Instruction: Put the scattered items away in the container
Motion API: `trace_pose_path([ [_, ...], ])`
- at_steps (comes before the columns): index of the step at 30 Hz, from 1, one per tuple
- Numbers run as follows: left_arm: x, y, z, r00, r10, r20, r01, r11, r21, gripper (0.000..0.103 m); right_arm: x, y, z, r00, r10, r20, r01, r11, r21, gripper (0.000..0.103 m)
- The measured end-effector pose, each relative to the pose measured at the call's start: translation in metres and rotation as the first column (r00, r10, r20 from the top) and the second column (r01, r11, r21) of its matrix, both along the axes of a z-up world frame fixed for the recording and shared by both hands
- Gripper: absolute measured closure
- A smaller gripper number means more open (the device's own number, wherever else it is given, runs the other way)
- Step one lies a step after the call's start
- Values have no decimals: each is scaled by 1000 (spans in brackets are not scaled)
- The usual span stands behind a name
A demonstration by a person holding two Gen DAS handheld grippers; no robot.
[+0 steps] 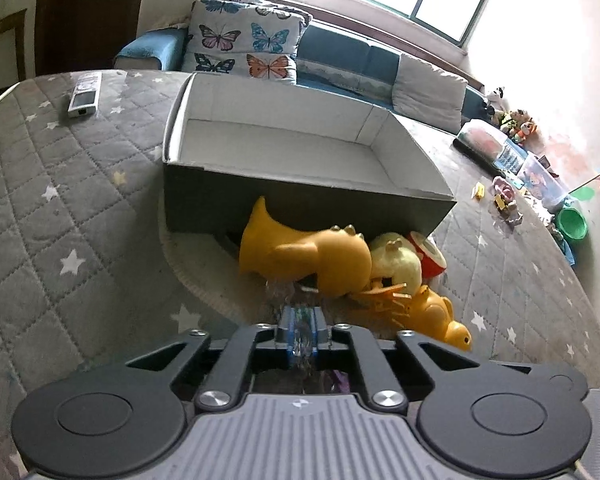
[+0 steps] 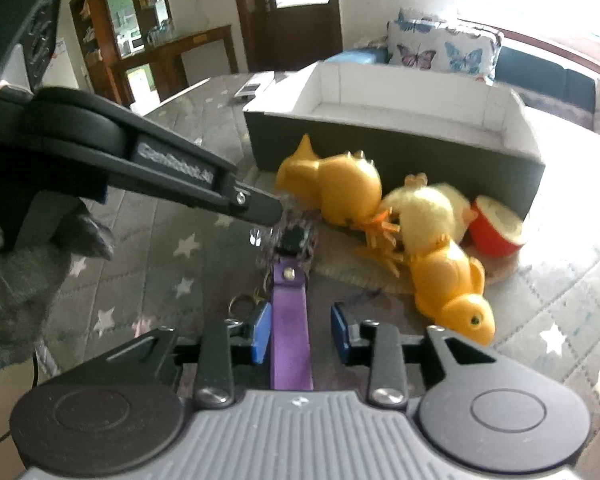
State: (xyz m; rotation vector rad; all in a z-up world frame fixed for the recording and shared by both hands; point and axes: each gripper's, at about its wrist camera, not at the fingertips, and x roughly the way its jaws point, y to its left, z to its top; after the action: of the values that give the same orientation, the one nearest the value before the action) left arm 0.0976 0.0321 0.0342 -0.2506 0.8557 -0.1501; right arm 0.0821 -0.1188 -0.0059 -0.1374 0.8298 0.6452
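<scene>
Grey star-quilted mattress (image 1: 60, 208), butterfly cushions (image 1: 244, 40), blue sofa (image 1: 340, 52) behind

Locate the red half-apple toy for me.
The red half-apple toy lies in the right wrist view's right half, on the quilted mat beside the fluffy yellow chick, just before the grey cardboard box.

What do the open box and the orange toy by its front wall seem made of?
Box: looks like cardboard, matte dark outside, white inside with folded creases. Orange toy: probably smooth moulded plastic or rubber, slightly glossy with a soft sheen.
</scene>
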Motion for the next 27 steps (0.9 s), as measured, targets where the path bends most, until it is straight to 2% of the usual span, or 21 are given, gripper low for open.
trace_pose_path([
  [6,-13,-6,0,1000,-26,-17,26,1000,-10,79,-9,0,0,999,35,-22,-35,999,24,73],
  [10,-18,-17,-5,998,-48,-36,48,999,5,77,-15,4,3,997,67,-28,-66,997,51,73],
  [16,-19,-18,-12,998,-30,-50,33,998,58,76,-23,6,8,995,101,-22,-99,993,70,71],
  [20,-17,-9,-20,997,-26,-67,28,999,26,74,-23,-6,15,998,66,-12,-65,996,64,71],
  [27,-21,-12,-20,997,-56,-61,58,998,30,76,-13,-29,34,1000,-23,11,22,996,89,69],
])
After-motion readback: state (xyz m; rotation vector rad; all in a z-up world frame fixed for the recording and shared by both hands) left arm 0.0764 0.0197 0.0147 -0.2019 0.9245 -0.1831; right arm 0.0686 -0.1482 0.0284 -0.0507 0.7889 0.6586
